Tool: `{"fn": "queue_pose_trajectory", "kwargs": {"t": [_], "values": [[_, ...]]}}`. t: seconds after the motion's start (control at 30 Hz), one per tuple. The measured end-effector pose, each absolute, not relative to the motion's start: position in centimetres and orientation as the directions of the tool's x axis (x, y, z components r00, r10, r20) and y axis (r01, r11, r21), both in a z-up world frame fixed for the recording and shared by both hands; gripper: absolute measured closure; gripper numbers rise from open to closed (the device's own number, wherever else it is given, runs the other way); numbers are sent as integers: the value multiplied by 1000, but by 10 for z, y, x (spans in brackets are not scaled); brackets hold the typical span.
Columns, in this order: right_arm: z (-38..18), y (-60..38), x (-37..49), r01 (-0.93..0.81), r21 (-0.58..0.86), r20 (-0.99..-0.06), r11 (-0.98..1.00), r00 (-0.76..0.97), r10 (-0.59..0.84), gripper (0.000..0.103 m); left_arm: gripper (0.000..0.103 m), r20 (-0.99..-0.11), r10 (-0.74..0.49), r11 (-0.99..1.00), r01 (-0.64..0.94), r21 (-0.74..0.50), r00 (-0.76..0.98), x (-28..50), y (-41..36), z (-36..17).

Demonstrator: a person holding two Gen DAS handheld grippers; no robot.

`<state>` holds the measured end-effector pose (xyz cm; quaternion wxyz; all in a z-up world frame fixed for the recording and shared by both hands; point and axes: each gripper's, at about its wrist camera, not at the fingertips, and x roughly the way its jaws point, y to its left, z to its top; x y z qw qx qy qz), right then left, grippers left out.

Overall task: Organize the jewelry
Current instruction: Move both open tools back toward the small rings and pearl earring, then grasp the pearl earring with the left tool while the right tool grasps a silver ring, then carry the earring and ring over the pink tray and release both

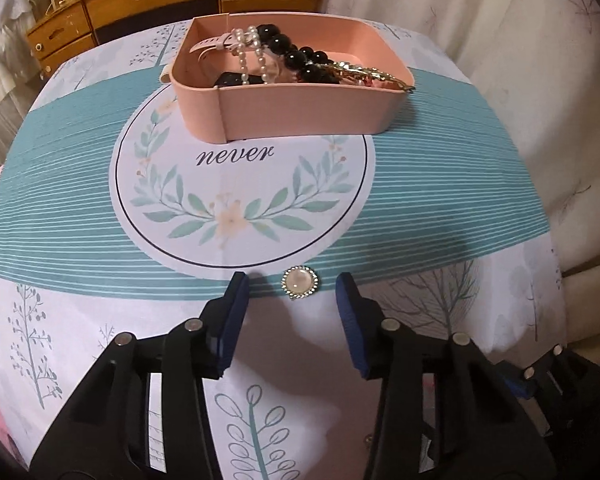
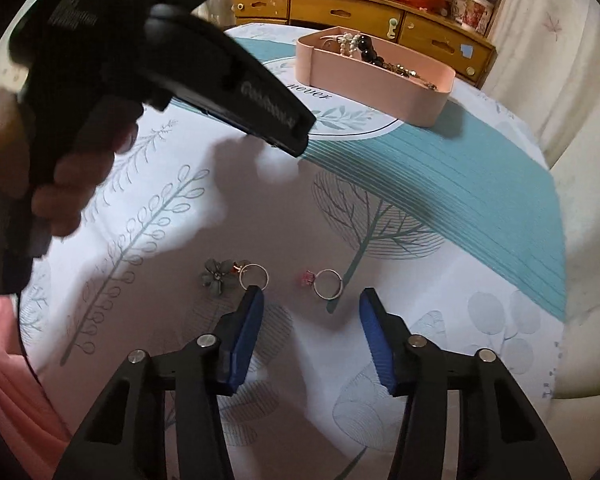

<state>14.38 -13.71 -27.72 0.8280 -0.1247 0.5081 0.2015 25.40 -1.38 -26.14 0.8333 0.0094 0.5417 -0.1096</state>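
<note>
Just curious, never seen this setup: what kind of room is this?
Probably a bedroom or living room at home: a wooden dresser with cluttered top, a printed tablecloth, and a pink jewelry tray.

Left gripper [image 1: 292, 280] and right gripper [image 2: 311, 294], both jaws spread wide, empty, angled downward.

Tabletop [image 1: 80, 168] under a printed leaf-pattern cloth. On it lie a pink tray [image 1: 300, 112] of jewelry, a round brooch [image 1: 299, 282], and two rings [image 2: 253, 276] [image 2: 329, 284].
</note>
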Motion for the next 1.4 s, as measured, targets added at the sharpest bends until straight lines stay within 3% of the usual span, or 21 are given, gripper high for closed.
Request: {"fn": "queue_pose_trajectory", "kwargs": {"t": [0.17,0.27,0.53,0.73,1.03,1.4], "values": [[-277,-140,148,-467,22,-888,884,398,232,63,73,-898,-158,977,197,-82,410,251,-15,-260],[-276,-142,150,-452,32,-886,891,400,234,68,86,-893,-151,977,200,-70,424,252,-15,-261],[-275,-144,159,-415,26,-886,910,412,213,81,86,-891,-176,976,193,-102,419,251,-3,-259],[-274,-143,165,-398,28,-890,917,407,204,82,87,-891,-190,975,187,-121,412,246,2,-258],[-273,-149,190,-290,157,-888,944,376,264,83,86,-881,-223,971,176,-163,417,243,16,-234],[-255,-135,253,-260,285,-815,923,441,376,83,86,-860,-207,978,80,-192,466,273,42,-186]]}}
